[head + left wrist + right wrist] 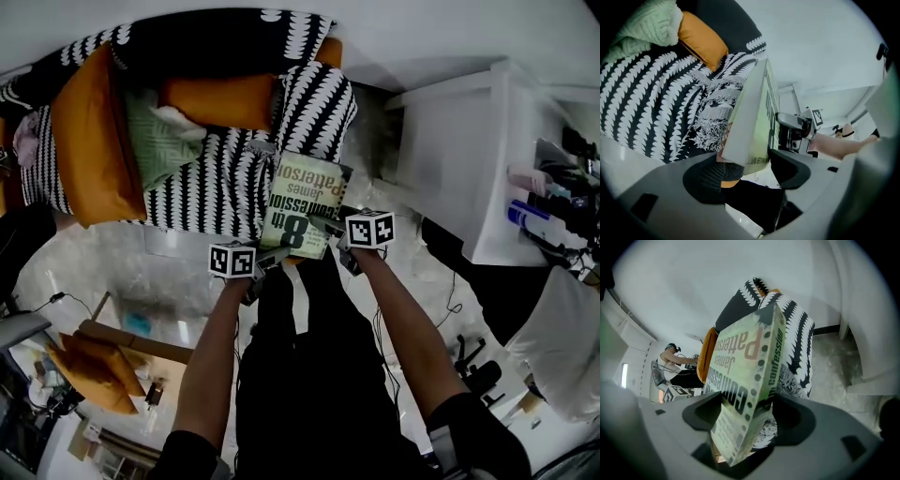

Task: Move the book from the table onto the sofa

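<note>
The book (305, 202), pale green with large dark lettering, lies at the front right corner of the black-and-white patterned sofa (206, 187), its near end sticking out toward me. My left gripper (272, 258) is at the book's near left corner and my right gripper (334, 232) at its near right corner. In the left gripper view the book (754, 117) stands edge-on between the wide jaws of the gripper (750, 171), and the pads do not press on it. In the right gripper view the book (750, 376) leans loosely between the spread jaws of the gripper (747, 416).
Orange cushions (89, 141) and a green knitted blanket (159, 141) lie on the sofa's left part. A white shelf unit (469, 159) with bottles stands to the right. More orange cushions (94, 375) and cables lie on the floor at the lower left.
</note>
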A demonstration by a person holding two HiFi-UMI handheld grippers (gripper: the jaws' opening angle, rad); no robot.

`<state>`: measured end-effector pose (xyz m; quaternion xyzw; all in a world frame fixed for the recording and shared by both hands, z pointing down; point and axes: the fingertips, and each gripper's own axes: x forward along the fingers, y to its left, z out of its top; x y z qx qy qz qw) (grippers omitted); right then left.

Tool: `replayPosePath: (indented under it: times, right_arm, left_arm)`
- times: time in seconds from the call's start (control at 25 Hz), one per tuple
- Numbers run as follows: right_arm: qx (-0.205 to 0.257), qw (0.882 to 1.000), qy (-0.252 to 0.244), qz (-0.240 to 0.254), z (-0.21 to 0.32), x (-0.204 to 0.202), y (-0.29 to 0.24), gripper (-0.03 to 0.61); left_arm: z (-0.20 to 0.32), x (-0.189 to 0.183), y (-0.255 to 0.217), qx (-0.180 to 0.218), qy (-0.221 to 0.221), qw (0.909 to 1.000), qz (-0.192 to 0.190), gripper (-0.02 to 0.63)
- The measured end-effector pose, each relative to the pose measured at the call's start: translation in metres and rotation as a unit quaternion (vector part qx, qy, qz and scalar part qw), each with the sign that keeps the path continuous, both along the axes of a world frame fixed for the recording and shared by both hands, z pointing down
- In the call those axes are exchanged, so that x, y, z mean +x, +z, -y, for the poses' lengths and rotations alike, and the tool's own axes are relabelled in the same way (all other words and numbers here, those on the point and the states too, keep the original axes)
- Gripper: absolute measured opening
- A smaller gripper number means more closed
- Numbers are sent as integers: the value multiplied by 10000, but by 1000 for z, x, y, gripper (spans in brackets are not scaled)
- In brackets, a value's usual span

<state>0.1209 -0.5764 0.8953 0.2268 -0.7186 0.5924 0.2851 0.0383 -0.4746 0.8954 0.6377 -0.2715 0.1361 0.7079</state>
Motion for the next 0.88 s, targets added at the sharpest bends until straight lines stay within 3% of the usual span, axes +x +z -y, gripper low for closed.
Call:
replayPosePath:
  times: [0.12, 0.24, 0.44, 0.8, 0.88]
  right_arm:
    - [123, 9995, -49, -303, 9, 2, 12, 330]
    - [393, 9963, -328, -696, 15, 7, 21, 317]
    - [391, 9966, -476, -547, 18, 4, 21, 317]
    - [403, 9969, -292, -614, 19, 4, 20, 316]
    - [452, 9964, -304, -645, 19, 4, 19, 317]
  left_arm:
    - [3, 1, 10, -177, -88, 9998, -57, 296]
    - [-3, 5, 19, -232, 440, 9987, 98, 295]
    - [-4, 7, 21, -323, 534, 9980, -43, 295]
    - [-5, -11, 16, -454, -126, 9989, -66, 295]
    - [-2, -20, 11, -439, -435, 9980, -105, 295]
